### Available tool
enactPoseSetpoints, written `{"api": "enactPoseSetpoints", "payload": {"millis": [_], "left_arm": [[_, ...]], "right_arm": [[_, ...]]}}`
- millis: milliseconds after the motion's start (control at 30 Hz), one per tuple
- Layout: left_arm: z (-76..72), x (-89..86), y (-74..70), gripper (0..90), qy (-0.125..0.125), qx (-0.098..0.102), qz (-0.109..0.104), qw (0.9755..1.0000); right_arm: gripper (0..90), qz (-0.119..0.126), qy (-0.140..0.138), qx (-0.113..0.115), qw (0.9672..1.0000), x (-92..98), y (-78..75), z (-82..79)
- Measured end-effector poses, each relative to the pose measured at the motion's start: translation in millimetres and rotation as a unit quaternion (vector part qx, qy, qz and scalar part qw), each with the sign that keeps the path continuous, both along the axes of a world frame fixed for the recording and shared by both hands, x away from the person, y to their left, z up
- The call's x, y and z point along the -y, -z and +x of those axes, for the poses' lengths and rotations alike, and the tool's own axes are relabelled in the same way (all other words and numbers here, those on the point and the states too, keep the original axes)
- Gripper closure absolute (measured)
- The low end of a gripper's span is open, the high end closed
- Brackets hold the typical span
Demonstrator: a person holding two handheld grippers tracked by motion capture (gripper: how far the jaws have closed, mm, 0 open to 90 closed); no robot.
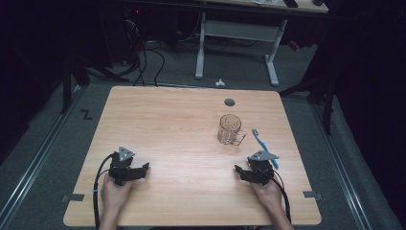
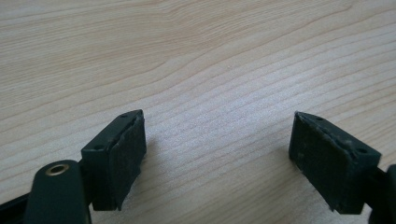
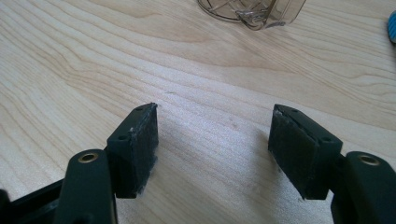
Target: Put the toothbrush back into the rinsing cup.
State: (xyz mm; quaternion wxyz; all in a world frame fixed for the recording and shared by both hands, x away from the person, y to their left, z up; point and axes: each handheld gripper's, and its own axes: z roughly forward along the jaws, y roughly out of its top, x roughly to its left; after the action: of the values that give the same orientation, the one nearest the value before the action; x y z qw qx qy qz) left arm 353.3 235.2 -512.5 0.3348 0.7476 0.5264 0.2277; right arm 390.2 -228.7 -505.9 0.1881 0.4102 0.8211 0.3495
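A clear plastic mug (image 1: 231, 129) with a handle stands upright right of the table's middle, and its base (image 3: 252, 10) shows at the top of the right gripper view. A blue toothbrush (image 1: 263, 146) lies just right of the mug, partly hidden by my right gripper's grey plate. My right gripper (image 1: 242, 171) rests near the front right of the table, a short way in front of the mug, open with bare wood between its pads (image 3: 140, 144). My left gripper (image 1: 139, 168) rests at the front left, open and empty, its pads (image 2: 128, 149) wide apart over bare wood.
The wooden table (image 1: 167, 124) has a round grey cable hole (image 1: 230, 102) near its far edge. Beyond it stand a white desk frame (image 1: 237, 43) and cables on a dark floor. Broad bare wood lies between the two grippers.
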Motion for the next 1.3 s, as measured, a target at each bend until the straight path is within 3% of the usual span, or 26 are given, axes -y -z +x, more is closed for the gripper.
{"api": "enactPoseSetpoints", "payload": {"millis": [200,300,633,967,1133,1300], "left_arm": [[0.4,-0.2,0.0,19.2,-0.003,-0.001,0.001,1.0],[2.8,-1.2,0.3,12.3,-0.016,-0.008,0.0,0.9998],[2.1,-1.5,0.1,14.7,-0.023,-0.006,0.001,0.9997],[0.5,-0.2,0.3,15.2,-0.031,-0.004,0.001,0.9995],[0.1,0.2,0.2,15.7,-0.027,-0.003,0.002,0.9996],[0.1,0.2,0.2,15.7,-0.027,-0.003,0.002,0.9996]], "right_arm": [[33.5,0.0,0.001,0.0,1.0,-0.1,-0.1,-0.1],[33.6,0.0,0.005,-0.001,1.0,-0.2,-0.2,-0.9],[34.5,0.0,0.006,-0.003,1.0,0.0,-0.6,-1.2],[42.9,0.004,0.011,-0.005,0.9999,5.2,-2.6,-3.4],[44.7,0.03,0.016,-0.001,0.9994,12.8,-7.2,-8.0],[45.5,0.025,0.012,0.002,0.9996,20.5,-11.3,-14.9]]}}
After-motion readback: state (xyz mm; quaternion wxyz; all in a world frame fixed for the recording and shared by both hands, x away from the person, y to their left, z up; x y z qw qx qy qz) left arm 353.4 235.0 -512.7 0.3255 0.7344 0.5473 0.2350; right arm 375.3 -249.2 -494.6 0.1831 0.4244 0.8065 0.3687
